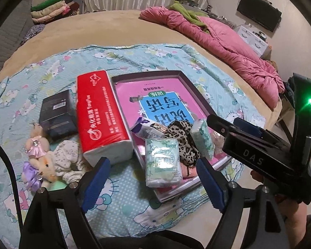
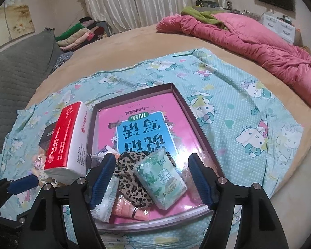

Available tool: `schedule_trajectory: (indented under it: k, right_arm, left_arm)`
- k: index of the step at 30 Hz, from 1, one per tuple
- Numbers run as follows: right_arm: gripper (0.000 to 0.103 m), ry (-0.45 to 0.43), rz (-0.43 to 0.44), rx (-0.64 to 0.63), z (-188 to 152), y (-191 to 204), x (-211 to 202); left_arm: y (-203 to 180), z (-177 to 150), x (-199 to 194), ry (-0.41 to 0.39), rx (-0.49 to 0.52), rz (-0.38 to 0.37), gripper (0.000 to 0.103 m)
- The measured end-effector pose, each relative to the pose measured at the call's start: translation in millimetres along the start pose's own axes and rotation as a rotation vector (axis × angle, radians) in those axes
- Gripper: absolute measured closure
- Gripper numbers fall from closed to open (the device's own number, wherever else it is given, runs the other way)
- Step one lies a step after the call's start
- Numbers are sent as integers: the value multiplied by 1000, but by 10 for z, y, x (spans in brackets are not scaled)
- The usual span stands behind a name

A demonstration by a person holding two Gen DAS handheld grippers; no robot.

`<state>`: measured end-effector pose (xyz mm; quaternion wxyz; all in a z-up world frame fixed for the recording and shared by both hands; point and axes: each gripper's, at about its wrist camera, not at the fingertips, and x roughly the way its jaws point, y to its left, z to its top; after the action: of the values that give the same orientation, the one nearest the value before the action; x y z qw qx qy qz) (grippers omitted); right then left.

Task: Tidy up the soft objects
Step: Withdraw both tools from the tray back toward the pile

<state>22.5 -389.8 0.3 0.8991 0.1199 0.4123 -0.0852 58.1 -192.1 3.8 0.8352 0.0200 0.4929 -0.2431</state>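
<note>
My right gripper (image 2: 150,178) hangs with its jaws spread wide and nothing between the pads, straight over the near corner of the shallow tray (image 2: 199,122). Directly below sits a green floral tissue pack (image 2: 161,178), propped on a leopard-print cloth (image 2: 132,178) — its long axis runs away from me and slightly left, so the jaws already straddle its short width. I judge a straight descent would seat it.

My left gripper (image 1: 153,180) is also open and empty, hovering just outside the tray's near edge. A second green tissue pack (image 1: 162,162) lies right ahead of it, long axis pointing away, with a purple-and-white sachet (image 1: 146,127) just beyond. For the propped pack the right hand is clearly nearer; for this second one, the left.

Still outside the tray, off to the left: a big red tissue brick (image 1: 101,114) lying just beside the tray wall, a dark box (image 1: 57,114) behind it, a plush doll (image 1: 39,155) and a speckled white cloth (image 1: 69,157).

Everything rests on a Hello Kitty sheet (image 2: 248,128) spread over a tan bed — soft ground, so pressing down will sink. A pink quilt (image 2: 248,41) is bunched at the far side, folded clothes (image 2: 78,35) are stacked by the curtains.
</note>
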Motion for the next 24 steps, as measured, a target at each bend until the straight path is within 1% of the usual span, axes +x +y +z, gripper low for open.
schedule_trajectory:
  k: [10, 18, 24]
  right_arm:
    - [28, -26, -6, -41, 37, 160, -167]
    - [28, -42, 5, -86, 55, 380, -303]
    - [28, -54, 20, -126, 53, 587, -387]
  left_arm:
    - [144, -20, -260, -46, -24, 26, 17]
    - [269, -50, -462, -78, -40, 42, 17]
    - [453, -79, -620, -108, -60, 84, 17]
